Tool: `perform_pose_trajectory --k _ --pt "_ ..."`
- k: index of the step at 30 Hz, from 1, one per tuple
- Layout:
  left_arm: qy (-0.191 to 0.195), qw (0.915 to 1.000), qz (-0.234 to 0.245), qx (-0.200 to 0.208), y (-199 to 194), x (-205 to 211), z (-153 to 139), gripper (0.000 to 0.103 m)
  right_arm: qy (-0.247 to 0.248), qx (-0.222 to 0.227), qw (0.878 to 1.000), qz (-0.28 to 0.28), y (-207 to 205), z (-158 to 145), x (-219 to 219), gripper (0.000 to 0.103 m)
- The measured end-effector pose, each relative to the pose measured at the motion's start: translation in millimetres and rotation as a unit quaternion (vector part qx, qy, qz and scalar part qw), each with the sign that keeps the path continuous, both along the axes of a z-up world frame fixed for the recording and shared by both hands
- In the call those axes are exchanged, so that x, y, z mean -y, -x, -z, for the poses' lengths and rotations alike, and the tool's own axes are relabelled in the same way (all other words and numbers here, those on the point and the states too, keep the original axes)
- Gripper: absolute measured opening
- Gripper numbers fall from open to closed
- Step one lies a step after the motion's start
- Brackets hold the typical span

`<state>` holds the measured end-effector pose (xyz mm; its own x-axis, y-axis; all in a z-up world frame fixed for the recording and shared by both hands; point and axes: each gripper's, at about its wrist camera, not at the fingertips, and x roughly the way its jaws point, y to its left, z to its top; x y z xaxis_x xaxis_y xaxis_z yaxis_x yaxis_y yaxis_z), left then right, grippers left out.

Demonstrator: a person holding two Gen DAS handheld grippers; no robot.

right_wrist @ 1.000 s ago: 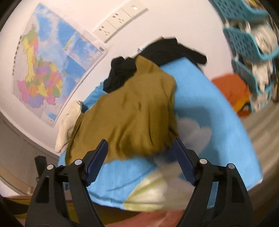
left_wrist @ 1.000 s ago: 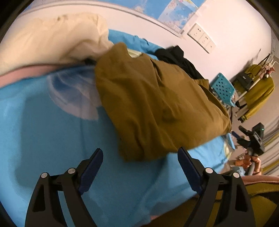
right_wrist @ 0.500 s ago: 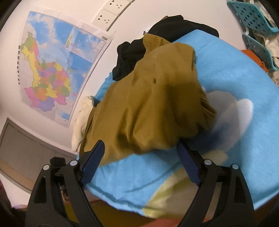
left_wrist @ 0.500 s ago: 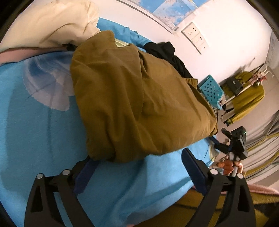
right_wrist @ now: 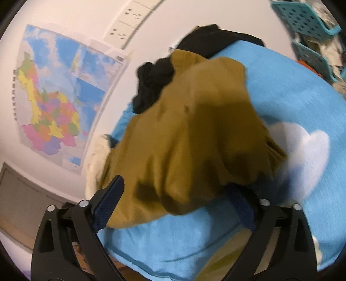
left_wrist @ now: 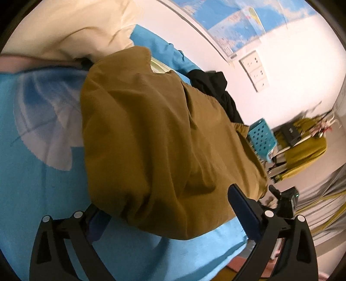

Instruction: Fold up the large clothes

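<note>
An olive-brown garment (left_wrist: 155, 134) lies bunched and roughly folded on a blue blanket (left_wrist: 32, 183) spread over a bed. My left gripper (left_wrist: 164, 203) stands wide open at the garment's near edge. The fabric bulges between its jaws and hides the left fingertip. From the other end the same garment (right_wrist: 194, 134) fills the right wrist view. My right gripper (right_wrist: 176, 188) has its jaws opening around the hanging edge, whose fold covers the right fingertip. Neither pair of pads presses on the cloth.
Black clothing (left_wrist: 214, 86) (right_wrist: 155, 86) is heaped behind the garment by the wall. A cream pillow (left_wrist: 64, 28) lies at the bed's far left. Turquoise baskets (left_wrist: 261, 138) (right_wrist: 302, 19) stand beside the bed. A map (right_wrist: 54, 103) hangs on the wall.
Both grippers have closed in on the garment's near edge and their jaws have widened. The cloth now reaches between each pair of fingers and covers one fingertip.
</note>
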<state>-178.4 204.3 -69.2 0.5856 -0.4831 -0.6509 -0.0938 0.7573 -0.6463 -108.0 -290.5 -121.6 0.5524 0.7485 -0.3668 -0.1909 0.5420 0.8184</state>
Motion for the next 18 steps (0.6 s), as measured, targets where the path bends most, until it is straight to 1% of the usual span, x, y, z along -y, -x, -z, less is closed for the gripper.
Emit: perform_pose_trajectory --k 2,3,6,8,10,11,12,13,14,15,16,17,18 --pt "-0.002 1.0000 0.004 0.003 0.4 0.2 1.3 0.096 0.004 -0.005 1.000 -0.003 1.7 0.1 -3.0 0.089" --pt "-0.002 1.0000 0.006 0.003 -0.3 -0.3 1.6 0.096 0.013 -0.006 1.000 -0.004 1.2 -1.0 -6.4 0.092" --pt "-0.005 0.9998 0.020 -0.004 -6.8 -0.6 2.7 0.096 0.016 -0.003 1.000 0.002 -8.2 -4.8 -16.7 0.094" --pt "-0.005 0.9995 0.029 -0.010 -13.9 0.1 2.1 0.096 0.029 0.008 1.000 0.006 -14.8 -9.6 -27.0 0.096" --pt "0.000 0.9994 0.030 -0.014 -20.2 -1.0 2.0 0.096 0.037 0.023 0.999 0.012 -18.6 -16.5 -33.4 0.092" --pt "0.001 0.9995 0.030 -0.012 -21.2 -0.9 1.6 0.096 0.031 0.042 0.998 0.024 -16.7 -21.9 -32.8 0.084" --pt "-0.001 0.9996 0.027 -0.005 -21.6 -0.5 -0.2 0.094 0.019 0.060 0.998 0.032 -14.6 -25.3 -30.5 0.078" --pt "-0.007 0.9997 0.023 -0.002 -21.5 0.7 -2.1 0.091 0.021 0.070 0.997 0.034 -14.0 -27.2 -29.4 0.078" --pt "-0.021 0.9996 0.020 0.003 -21.0 2.8 -4.3 0.089 0.028 0.066 0.997 0.032 -15.5 -26.3 -30.5 0.079" --pt "-0.031 0.9993 0.019 0.005 -20.8 4.7 -5.4 0.089 0.037 0.045 0.998 0.025 -19.3 -21.1 -31.9 0.086" --pt "-0.036 0.9992 0.017 0.002 -21.3 5.6 -5.3 0.088 0.043 0.011 0.999 0.022 -23.1 -11.3 -32.7 0.086" --pt "-0.046 0.9988 0.015 -0.003 -21.7 7.5 -5.2 0.088 0.035 0.004 0.999 0.025 -21.9 -5.7 -30.9 0.085" --pt "-0.054 0.9984 0.015 -0.005 -22.1 9.0 -5.6 0.088 0.036 0.008 0.999 0.026 -19.4 -5.6 -30.6 0.085"
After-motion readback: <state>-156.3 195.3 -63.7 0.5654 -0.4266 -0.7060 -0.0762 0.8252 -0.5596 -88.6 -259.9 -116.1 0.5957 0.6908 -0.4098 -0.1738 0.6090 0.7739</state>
